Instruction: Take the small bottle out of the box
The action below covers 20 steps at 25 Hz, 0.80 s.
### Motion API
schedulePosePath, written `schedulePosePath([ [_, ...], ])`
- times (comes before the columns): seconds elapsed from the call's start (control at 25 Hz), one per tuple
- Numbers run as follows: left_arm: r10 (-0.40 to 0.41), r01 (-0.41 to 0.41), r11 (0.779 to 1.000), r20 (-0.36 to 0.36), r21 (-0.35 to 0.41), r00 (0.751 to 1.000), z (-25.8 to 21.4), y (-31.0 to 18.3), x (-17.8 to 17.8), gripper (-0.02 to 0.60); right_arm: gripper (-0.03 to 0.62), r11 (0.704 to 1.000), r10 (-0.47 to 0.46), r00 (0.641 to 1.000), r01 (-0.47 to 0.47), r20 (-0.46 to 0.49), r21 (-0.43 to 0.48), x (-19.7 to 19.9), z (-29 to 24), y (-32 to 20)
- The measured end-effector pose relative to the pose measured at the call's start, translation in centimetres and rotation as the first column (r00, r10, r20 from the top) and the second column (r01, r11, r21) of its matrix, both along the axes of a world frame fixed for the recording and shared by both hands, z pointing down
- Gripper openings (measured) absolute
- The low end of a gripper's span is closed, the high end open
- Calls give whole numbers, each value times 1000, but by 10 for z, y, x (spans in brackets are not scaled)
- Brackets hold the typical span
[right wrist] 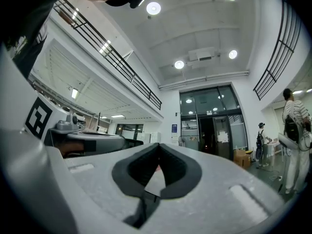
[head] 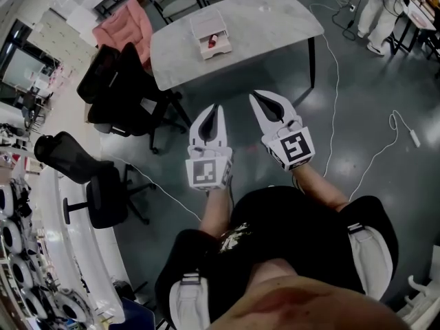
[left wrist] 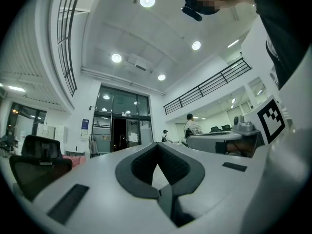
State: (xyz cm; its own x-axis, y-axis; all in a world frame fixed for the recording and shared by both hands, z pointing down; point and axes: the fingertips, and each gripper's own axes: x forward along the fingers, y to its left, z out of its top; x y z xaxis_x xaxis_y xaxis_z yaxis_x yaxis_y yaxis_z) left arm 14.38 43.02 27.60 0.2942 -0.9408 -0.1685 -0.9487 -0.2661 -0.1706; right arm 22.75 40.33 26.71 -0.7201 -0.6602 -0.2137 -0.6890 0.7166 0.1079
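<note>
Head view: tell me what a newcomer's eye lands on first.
Two white grippers, the left gripper and right gripper, both shut and empty, fill the middle of the view. Beyond them, an open white box holding a small red item sits on the grey table.

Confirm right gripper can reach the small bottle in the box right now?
Probably not yet. The right gripper is shut and hangs short of the table. The box looks open on top with the small bottle showing, and nothing blocks the way in.
</note>
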Motion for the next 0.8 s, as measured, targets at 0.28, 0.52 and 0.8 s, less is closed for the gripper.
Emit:
schedulePosePath([
  [0.28,-2,2,1000,52,-1,999,-2,-11,4,12,-5,1000,-9,999,9,35,-26,7,9,-14],
  [0.52,-8,9,1000,36,-20,999,6,-15,2,12,-5,1000,-11,1000,12,16,-18,3,12,-17],
  [0.8,-1,1,1000,14,-10,1000,4,-18,0,12,-5,1000,-10,1000,10,-2,-10,-1,11,-20],
])
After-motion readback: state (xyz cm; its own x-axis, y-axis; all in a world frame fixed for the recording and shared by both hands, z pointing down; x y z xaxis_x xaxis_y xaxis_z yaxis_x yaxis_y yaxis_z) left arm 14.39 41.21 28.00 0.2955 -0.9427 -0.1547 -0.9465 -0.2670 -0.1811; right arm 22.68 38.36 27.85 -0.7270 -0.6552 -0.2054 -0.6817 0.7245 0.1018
